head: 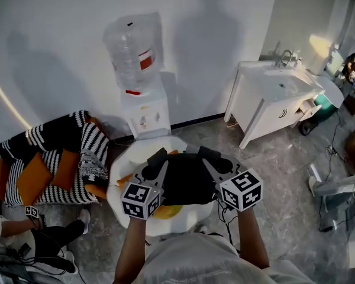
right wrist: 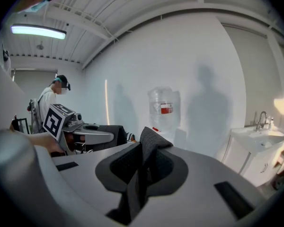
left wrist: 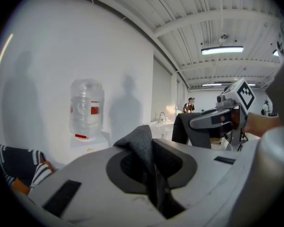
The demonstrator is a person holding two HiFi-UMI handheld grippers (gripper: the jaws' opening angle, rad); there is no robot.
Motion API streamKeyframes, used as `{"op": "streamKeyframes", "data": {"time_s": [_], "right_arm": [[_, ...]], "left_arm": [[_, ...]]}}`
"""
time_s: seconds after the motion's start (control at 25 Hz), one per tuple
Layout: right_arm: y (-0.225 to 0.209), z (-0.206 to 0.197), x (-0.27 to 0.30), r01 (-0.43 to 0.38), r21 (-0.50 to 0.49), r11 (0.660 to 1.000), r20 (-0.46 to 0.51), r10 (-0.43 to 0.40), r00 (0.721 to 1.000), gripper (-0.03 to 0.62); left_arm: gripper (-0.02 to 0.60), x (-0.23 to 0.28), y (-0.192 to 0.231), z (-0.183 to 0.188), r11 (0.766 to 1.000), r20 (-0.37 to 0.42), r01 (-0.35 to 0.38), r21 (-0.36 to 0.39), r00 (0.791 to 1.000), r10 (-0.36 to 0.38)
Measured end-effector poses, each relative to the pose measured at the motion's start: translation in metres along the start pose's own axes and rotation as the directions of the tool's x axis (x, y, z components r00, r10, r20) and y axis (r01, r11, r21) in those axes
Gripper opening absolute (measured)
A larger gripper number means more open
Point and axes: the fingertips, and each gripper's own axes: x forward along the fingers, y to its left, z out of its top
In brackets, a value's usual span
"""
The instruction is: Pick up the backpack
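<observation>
Left gripper [head: 158,157]: jaws nearly closed, pinching backpack [head: 186,181] fabric.
Right gripper [head: 207,154]: likewise pinching fabric.
Progress: I judge backpack raised off table [head: 123,158]; pickup nearly complete.

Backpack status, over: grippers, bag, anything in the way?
Left gripper shut on backpack fabric; right gripper likewise. Backpack hangs between them over round white table. Water dispenser beyond, apart; nothing blocking.
</observation>
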Motion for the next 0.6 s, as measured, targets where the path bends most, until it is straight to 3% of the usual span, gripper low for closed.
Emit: {"op": "streamKeyframes", "data": {"time_s": [0.6], "right_arm": [[0.023,0.073,-0.019,0.003,-0.16,0.987,0.129,0.018,0.991,0.038]], "left_arm": [[0.046,-0.034,0.004,0.078,0.984,0.122,-0.064,0.167,0.992,0.044]]}}
